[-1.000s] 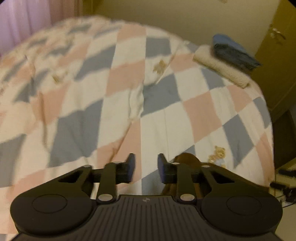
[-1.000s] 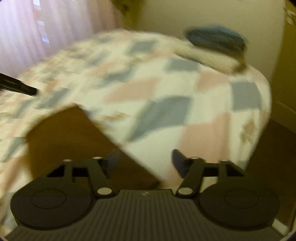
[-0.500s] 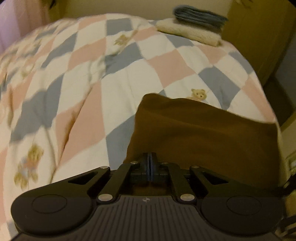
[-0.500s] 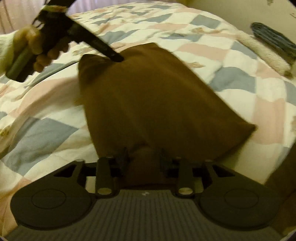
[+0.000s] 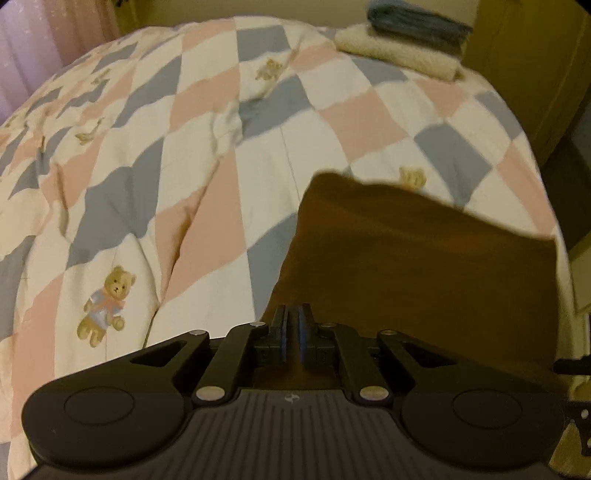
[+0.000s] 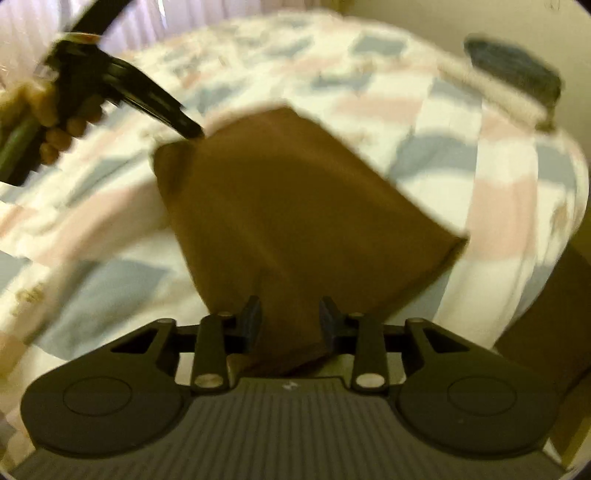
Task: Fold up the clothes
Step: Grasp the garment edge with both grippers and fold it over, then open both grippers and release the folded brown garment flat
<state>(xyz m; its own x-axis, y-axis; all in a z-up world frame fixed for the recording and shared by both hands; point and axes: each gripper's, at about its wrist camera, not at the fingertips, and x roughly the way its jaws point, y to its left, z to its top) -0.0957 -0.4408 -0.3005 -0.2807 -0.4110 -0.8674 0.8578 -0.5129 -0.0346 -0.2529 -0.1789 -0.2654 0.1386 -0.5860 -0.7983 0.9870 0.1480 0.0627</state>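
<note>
A brown garment (image 5: 406, 251) lies folded on a checked quilt (image 5: 184, 147) with teddy bears. In the left wrist view my left gripper (image 5: 291, 317) points down at the garment's near left corner, jaws pinched together on its edge. The right wrist view shows that same left gripper (image 6: 190, 131), held by a hand (image 6: 55, 125), gripping the garment's (image 6: 288, 199) far corner. My right gripper (image 6: 290, 314) has a thick bunched corner of the garment between its jaws. The jaws are closing, and the fabric fills the gap between both pads.
A folded cream towel (image 5: 399, 55) with a dark blue folded item (image 5: 417, 18) on top sits at the bed's far right corner. A wooden cupboard (image 5: 524, 55) stands to the right of the bed, and a pink curtain (image 5: 37, 48) hangs at the far left.
Both grippers have come down over the brown garment. The left jaws went from apart to pinched on its corner. The right jaws narrowed around a bunched corner.
</note>
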